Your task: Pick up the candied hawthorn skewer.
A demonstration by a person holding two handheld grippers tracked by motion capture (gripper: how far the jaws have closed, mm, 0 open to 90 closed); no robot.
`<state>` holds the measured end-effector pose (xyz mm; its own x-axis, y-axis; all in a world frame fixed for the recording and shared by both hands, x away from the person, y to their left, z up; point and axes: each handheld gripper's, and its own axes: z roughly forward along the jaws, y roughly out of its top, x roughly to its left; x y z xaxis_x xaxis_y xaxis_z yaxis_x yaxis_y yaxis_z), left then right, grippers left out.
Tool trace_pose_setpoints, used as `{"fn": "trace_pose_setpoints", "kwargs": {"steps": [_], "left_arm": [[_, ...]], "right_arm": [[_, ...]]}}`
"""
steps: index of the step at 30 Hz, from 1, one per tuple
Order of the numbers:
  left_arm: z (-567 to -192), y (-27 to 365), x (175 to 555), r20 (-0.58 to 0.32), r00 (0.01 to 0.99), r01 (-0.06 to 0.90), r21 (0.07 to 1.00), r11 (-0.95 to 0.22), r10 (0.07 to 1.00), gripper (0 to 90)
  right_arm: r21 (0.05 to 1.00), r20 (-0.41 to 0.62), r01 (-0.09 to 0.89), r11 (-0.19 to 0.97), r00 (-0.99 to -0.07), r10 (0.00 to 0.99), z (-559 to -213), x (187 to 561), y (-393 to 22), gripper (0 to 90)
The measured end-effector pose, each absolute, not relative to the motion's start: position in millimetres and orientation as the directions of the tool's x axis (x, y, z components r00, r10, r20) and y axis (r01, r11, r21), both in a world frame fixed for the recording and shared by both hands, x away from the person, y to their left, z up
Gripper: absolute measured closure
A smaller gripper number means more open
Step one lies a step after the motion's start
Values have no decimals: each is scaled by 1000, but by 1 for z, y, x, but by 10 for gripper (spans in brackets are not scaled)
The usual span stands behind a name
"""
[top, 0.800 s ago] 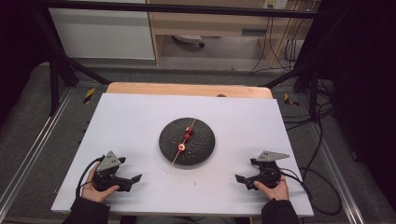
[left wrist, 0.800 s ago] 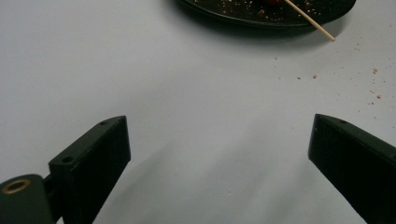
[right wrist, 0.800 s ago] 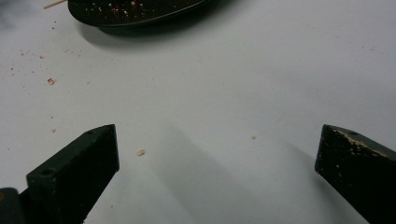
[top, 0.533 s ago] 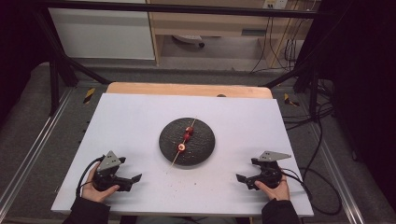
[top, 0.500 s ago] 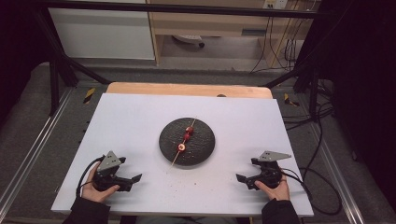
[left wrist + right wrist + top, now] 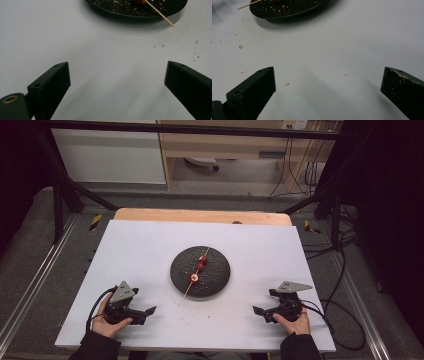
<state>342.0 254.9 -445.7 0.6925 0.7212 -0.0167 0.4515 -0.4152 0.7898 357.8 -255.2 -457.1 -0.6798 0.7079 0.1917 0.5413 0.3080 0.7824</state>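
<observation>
White desk [image 6: 150, 250], one black plate [image 6: 216, 281] at centre, one skewer [image 6: 197, 269] carrying three red pieces, left gripper [image 6: 145, 313] and right gripper [image 6: 260, 312] resting apart, fingers wide open, holding nothing.

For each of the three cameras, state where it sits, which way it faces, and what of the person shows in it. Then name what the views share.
High view: fixed above the person's side, looking forward and down on the white table; both hands, left gripper and right gripper show.
Left gripper view: rides the left gripper, looking along its open jaws at the black plate.
Right gripper view: rides the right gripper, open jaws facing the same plate.
Shared: plate and wooden skewer.
</observation>
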Motion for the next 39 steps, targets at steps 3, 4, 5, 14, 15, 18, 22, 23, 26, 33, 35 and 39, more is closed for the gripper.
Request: {"fn": "trace_pose_setpoints", "kwargs": {"steps": [3,4,5,14,15,18,22,23,26,33,35,39], "left_arm": [[-445,252,342,-19,694,451,791,-414,719,60],[-444,251,342,-18,694,450,791,-414,720,60],[-444,250,342,-21,694,452,791,-412,719,60],[-438,241,344,-28,690,456,793,-405,723,62],[-437,240,345,-28,691,456,792,-405,722,62],[-435,235,346,-27,692,456,791,-408,721,62],[-430,228,347,-23,692,453,792,-409,721,63],[-429,226,348,-26,690,456,792,-406,724,63],[-426,220,350,-19,689,455,789,-413,724,64],[-419,201,357,-19,691,459,784,-418,723,81],[-416,193,359,-14,689,459,782,-422,724,92],[-414,179,365,-17,689,469,773,-428,725,121]], "right_arm": [[781,192,543,308,-678,709,-457,358,-255,6],[782,192,543,307,-678,710,-457,358,-255,6],[782,192,543,307,-678,710,-457,358,-255,6],[781,185,541,311,-677,713,-457,358,-256,6],[781,184,541,311,-676,714,-457,358,-256,6],[782,186,542,308,-675,715,-456,358,-256,6],[782,191,545,302,-671,717,-456,357,-256,6],[784,189,543,302,-671,717,-456,357,-256,6],[784,190,543,301,-671,717,-456,357,-256,6],[782,186,543,305,-671,718,-456,358,-256,6],[782,185,543,305,-671,718,-456,358,-256,6],[783,183,541,307,-672,718,-456,357,-256,6]]}}
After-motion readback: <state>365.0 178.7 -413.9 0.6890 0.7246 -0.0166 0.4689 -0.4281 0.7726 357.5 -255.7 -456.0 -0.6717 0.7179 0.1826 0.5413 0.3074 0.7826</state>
